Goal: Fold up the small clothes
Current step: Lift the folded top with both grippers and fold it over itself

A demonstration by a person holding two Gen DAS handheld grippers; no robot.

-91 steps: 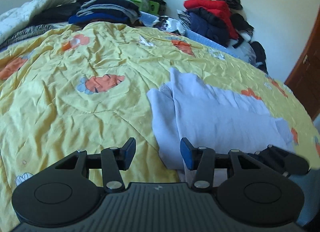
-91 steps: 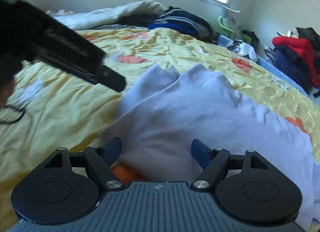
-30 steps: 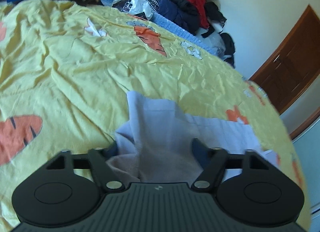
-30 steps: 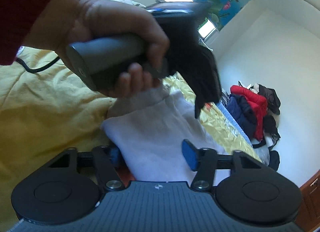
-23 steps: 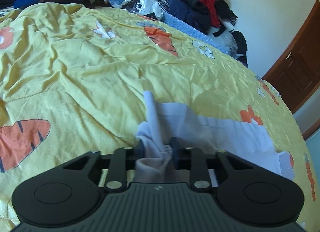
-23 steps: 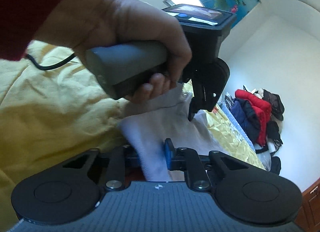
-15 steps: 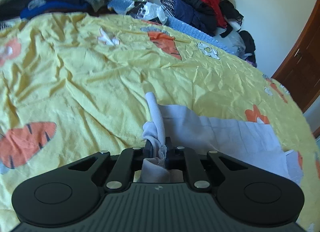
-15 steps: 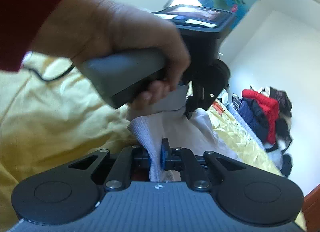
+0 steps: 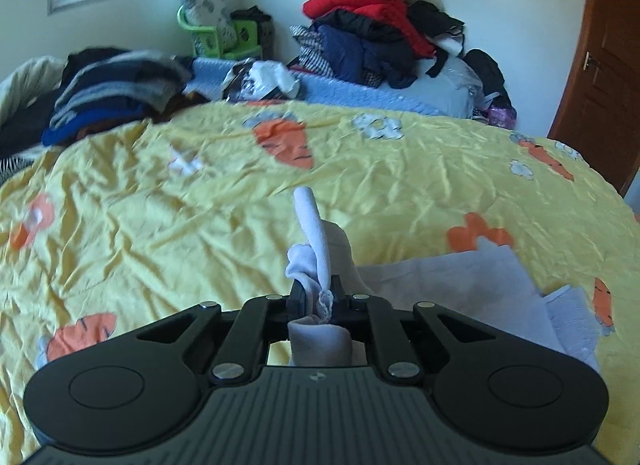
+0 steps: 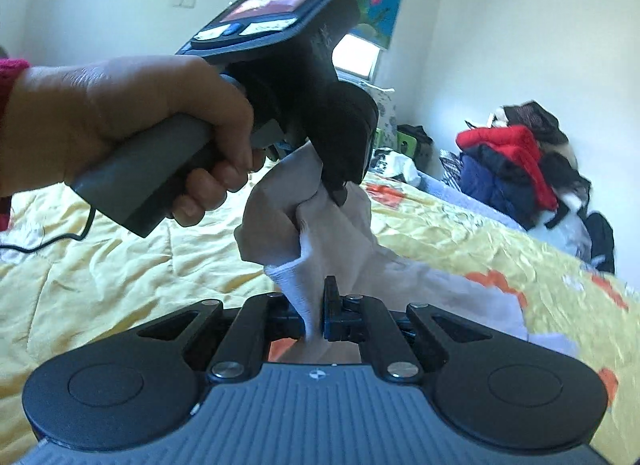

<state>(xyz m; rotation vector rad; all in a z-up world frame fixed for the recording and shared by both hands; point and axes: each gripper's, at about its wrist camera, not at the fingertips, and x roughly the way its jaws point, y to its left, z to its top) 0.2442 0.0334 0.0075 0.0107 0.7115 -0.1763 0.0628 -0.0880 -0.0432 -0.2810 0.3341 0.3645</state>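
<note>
Both grippers pinching the garment, lifted off the bed

I had the left gripper [image 9: 319, 297] and right gripper [image 10: 316, 315] fingers clamped on one edge of the pale garment [image 9: 460, 285], likely to carry it over as a fold; its rest trailed on the bed [image 9: 160, 205]. Only the right view showed my left hand [image 10: 132, 133]

Bedspread [image 9: 140, 225]: yellow, printed with orange carrots and white flowers. Garment [image 9: 460, 285]: pale lavender-grey, plain. Jacket [image 9: 360, 5] on pile: red
</note>
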